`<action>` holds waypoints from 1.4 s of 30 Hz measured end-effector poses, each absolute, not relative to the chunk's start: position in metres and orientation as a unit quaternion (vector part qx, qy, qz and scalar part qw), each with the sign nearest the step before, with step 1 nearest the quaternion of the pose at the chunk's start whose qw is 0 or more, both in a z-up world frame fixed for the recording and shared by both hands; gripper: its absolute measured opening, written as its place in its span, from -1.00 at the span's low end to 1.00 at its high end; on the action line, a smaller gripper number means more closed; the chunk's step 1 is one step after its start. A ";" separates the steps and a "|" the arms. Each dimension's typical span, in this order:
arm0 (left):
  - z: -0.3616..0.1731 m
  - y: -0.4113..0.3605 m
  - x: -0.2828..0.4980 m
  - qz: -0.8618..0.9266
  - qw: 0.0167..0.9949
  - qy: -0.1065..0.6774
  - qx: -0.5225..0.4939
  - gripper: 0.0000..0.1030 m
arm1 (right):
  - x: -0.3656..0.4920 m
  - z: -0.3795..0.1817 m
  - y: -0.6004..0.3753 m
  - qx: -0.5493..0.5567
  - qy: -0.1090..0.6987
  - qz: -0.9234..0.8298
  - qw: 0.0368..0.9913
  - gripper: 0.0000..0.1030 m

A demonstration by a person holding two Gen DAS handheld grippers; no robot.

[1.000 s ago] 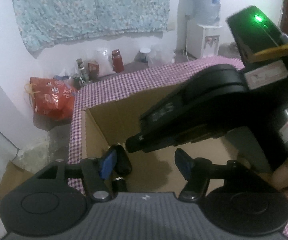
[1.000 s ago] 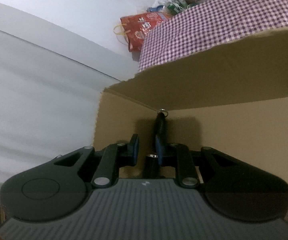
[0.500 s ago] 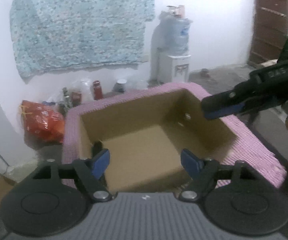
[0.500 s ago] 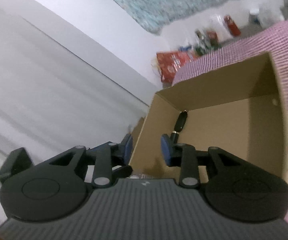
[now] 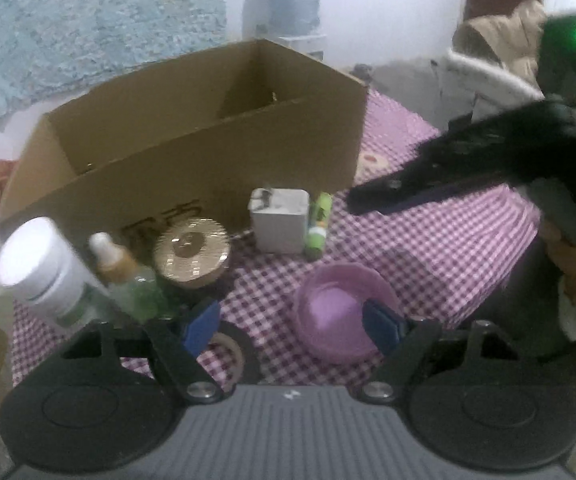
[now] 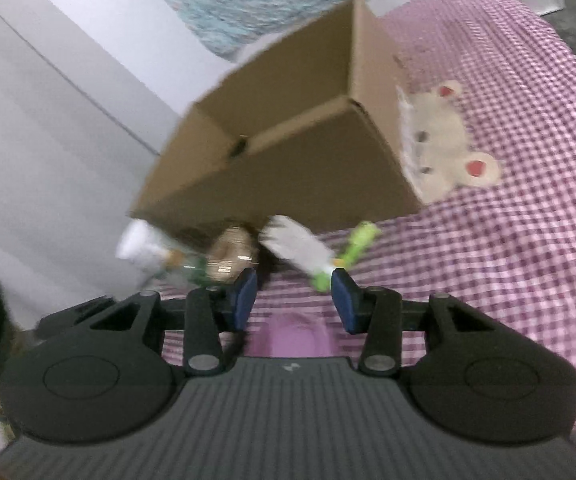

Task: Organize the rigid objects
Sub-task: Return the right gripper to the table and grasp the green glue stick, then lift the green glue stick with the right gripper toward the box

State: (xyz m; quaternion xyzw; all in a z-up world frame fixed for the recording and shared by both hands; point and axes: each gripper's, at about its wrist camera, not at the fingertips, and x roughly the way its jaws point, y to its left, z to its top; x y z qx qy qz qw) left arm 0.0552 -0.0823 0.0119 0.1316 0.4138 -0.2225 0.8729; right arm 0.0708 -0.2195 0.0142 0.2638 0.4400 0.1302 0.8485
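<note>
Both grippers are hovering over a row of small rigid things lined up along the near wall of the cardboard box (image 5: 192,148), apparently waiting to be boxed. The left gripper (image 5: 292,324) is narrowing slightly, jaws wide and empty, above a smooth pink bowl (image 5: 340,312) on the checked cloth (image 5: 448,240). The right gripper (image 6: 293,300) is opening, jaws narrow with nothing between them. Left to right are sitting a white-lidded jar (image 5: 36,264), a glassy dropper bottle (image 5: 124,276), a ribbed round tin (image 5: 192,252), a matte white cube (image 5: 280,220) and a green tube (image 5: 318,220).
</note>
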 end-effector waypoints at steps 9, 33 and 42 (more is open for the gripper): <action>-0.004 -0.112 0.058 -0.230 0.879 0.387 0.160 0.07 | 0.126 -0.032 -0.206 0.262 0.452 0.072 0.849 -0.40; -0.022 -0.176 0.079 -0.283 0.840 0.417 0.200 -0.24 | 0.074 -0.035 -0.240 0.257 0.446 0.073 0.854 -0.65; -0.024 -0.188 0.093 -0.291 0.831 0.440 0.177 -0.65 | 0.071 -0.035 -0.248 0.286 0.444 0.082 0.845 -0.66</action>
